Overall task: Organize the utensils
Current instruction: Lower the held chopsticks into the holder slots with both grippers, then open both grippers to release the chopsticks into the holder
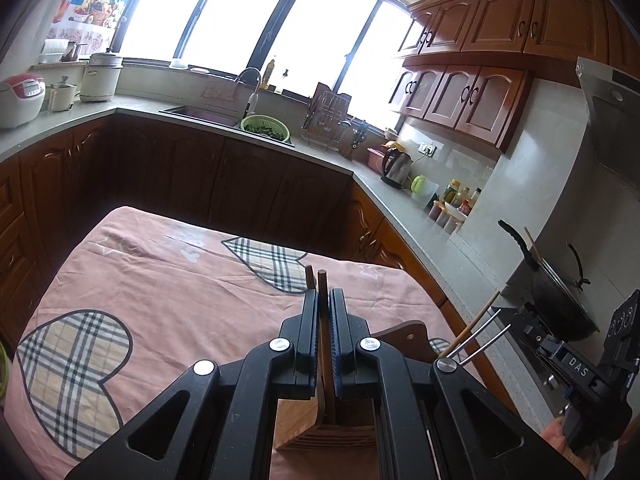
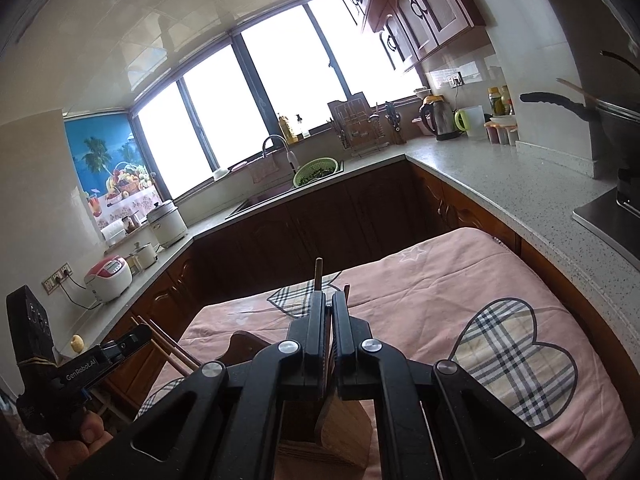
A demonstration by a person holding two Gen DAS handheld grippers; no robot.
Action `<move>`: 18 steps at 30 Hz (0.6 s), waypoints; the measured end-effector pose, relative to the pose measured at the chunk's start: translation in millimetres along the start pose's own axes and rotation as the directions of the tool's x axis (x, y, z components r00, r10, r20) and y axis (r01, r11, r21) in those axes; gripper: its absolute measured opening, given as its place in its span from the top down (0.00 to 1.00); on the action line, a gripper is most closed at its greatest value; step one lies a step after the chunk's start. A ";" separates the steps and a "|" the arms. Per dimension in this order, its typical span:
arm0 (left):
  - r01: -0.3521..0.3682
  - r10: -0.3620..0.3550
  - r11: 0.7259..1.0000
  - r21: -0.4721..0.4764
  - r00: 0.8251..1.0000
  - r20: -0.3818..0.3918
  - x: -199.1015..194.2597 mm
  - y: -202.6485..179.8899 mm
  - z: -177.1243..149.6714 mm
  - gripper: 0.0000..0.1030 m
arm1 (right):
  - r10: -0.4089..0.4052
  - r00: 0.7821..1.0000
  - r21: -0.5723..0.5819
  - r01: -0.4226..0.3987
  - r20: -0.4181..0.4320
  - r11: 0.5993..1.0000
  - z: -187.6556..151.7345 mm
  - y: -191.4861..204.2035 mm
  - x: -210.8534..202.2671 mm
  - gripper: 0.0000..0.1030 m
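Over a pink-clothed table (image 1: 160,280) each gripper, left (image 1: 324,300) and right (image 2: 329,304), is clamped on what seems a chopstick (image 1: 322,280), held above the wooden holder (image 1: 316,420) near the table's near edge, probably for slotting in.

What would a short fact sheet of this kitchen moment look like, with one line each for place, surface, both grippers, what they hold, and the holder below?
place: home kitchen, wooden cabinets, bright windows
surface: pink cloth with plaid hearts
left gripper: shut on a chopstick
right gripper: shut on a thin wooden stick, likely a chopstick too
holder: wooden utensil holder right under both grippers
stick tips: lower ends hidden, so unclear if they are inside yet
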State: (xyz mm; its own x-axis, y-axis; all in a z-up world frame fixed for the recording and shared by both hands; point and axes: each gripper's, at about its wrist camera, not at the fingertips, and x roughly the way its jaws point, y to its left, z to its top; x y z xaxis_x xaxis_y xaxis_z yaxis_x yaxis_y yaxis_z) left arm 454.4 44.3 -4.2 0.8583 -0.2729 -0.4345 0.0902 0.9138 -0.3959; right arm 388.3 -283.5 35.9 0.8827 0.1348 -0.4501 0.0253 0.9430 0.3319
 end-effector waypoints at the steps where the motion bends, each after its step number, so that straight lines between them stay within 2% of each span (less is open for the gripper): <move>1: -0.001 0.001 1.000 0.000 1.000 -0.001 -0.1 1.1 -0.3 0.96 | 0.000 1.000 0.003 0.000 -0.002 1.000 -0.2 -1.6 0.9 0.97; 10: 0.005 -0.005 1.000 -0.003 1.000 -0.019 -4.1 3.4 -2.9 0.96 | 0.006 1.000 0.018 -0.006 -0.013 1.000 -0.4 -4.4 2.6 0.96; 12: 0.005 -0.005 1.000 -0.002 1.000 -0.026 -4.0 2.9 -2.5 0.96 | 0.008 1.000 0.018 -0.007 -0.019 1.000 -1.2 -3.9 3.6 0.92; 14: 0.003 -0.003 1.000 -0.001 1.000 -0.030 -4.3 2.4 -2.3 0.95 | 0.013 1.000 0.024 -0.012 -0.021 1.000 -2.1 -2.9 4.1 0.92; 17: 0.001 -0.001 1.000 0.000 1.000 -0.030 -6.9 1.9 -1.6 0.85 | 0.013 1.000 0.029 -0.013 -0.021 0.999 -2.7 -3.0 2.5 0.90; 18: -0.002 0.002 1.000 -0.002 1.000 -0.025 -9.1 2.0 -1.5 0.79 | 0.013 1.000 0.033 -0.013 -0.017 0.999 -2.8 -3.3 1.0 0.84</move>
State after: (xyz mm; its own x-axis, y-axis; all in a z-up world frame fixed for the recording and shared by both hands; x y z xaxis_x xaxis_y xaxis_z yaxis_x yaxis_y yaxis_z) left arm 445.9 48.2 -2.3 0.8458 -0.2787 -0.4550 0.0878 0.9138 -0.3965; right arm 387.8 -285.6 32.1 0.8749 0.1523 -0.4598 0.0299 0.9305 0.3650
